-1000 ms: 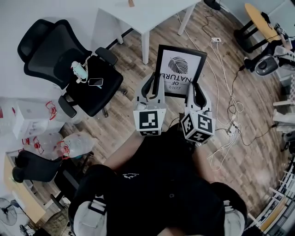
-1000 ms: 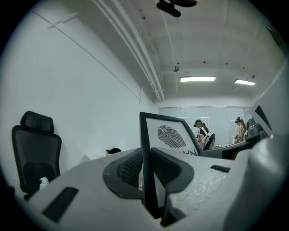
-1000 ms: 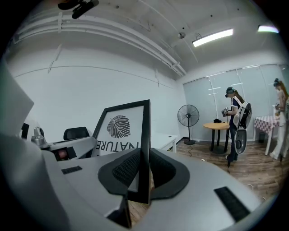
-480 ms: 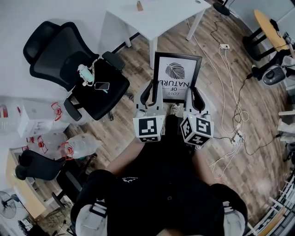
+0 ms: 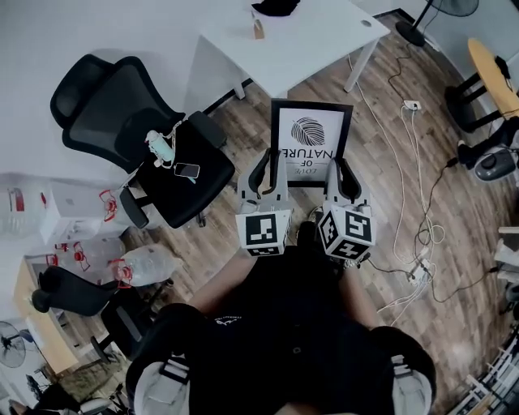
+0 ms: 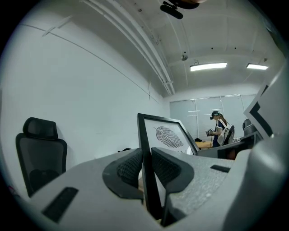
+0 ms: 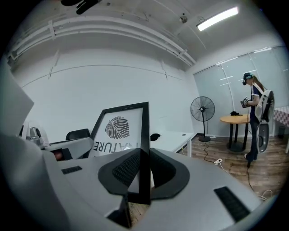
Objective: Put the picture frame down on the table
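Observation:
A black picture frame (image 5: pixel 310 143) with a white leaf print is held up in the air in front of me, above the wooden floor. My left gripper (image 5: pixel 268 172) is shut on its left edge, and my right gripper (image 5: pixel 345 176) is shut on its right edge. In the left gripper view the frame (image 6: pixel 153 149) stands upright between the two pads. In the right gripper view the frame (image 7: pixel 126 131) is pinched the same way. The white table (image 5: pixel 300 36) lies just beyond the frame's top edge.
A small item (image 5: pixel 258 29) and a dark object (image 5: pixel 276 6) lie on the table. A black office chair (image 5: pixel 162 150) with a phone stands at left. Cables (image 5: pixel 413 194) trail over the floor at right. A person (image 7: pixel 256 119) stands far off, near a fan (image 7: pixel 202 113).
The frame and both grippers have come closer to the white table, which now fills more of the top of the head view. The grip on the frame is unchanged.

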The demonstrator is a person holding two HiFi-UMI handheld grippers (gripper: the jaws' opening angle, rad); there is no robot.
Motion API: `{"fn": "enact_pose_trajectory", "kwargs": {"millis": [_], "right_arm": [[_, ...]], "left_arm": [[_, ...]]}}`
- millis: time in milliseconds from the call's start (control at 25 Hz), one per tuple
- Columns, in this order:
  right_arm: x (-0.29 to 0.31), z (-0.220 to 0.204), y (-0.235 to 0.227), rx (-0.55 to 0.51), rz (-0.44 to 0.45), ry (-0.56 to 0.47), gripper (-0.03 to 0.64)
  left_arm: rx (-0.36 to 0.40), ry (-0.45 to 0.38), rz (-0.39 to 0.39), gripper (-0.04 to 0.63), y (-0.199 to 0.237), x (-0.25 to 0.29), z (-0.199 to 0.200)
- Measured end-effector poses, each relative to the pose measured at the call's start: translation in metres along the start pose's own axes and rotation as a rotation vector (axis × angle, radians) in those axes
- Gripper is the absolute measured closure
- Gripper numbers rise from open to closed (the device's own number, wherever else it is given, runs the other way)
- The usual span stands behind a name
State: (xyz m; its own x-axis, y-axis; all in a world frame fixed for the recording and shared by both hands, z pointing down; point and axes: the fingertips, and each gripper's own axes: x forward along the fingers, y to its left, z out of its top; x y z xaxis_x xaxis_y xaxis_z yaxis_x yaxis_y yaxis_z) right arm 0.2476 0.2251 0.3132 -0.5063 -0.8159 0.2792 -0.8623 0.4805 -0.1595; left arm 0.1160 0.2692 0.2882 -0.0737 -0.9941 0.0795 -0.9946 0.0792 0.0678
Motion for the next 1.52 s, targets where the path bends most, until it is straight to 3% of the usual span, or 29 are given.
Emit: {"fn": "enact_pose_trajectory", "kwargs": {"millis": [280, 800, 1080, 1280, 1520], "right_arm": [[0.049, 0.029, -0.051, 0.006, 0.023, 0.002, 0.552], [0.107, 0.075, -0.176, 0.02, 0.04, -0.019, 0.551], [0.127, 0.075, -0.184, 0.026, 0.06, -0.003, 0.552], [0.15, 0.083, -0.191, 0.018, 0.021, -0.02, 0.552], [0.188, 0.088, -0.169, 0.0, -0.029, -0.019, 0.552]], "left_arm": [[0.011, 0.002, 0.025, 0.523, -0.026, 0.07, 0.011], [0.019, -0.029, 0.047, 0.523, -0.116, 0.179, 0.023], [0.029, -0.01, 0.06, 0.523, -0.113, 0.202, 0.02], [0.015, -0.029, 0.023, 0.523, -0.109, 0.228, 0.02], [-0.008, -0.028, -0.023, 0.525, -0.069, 0.262, 0.018]]}}
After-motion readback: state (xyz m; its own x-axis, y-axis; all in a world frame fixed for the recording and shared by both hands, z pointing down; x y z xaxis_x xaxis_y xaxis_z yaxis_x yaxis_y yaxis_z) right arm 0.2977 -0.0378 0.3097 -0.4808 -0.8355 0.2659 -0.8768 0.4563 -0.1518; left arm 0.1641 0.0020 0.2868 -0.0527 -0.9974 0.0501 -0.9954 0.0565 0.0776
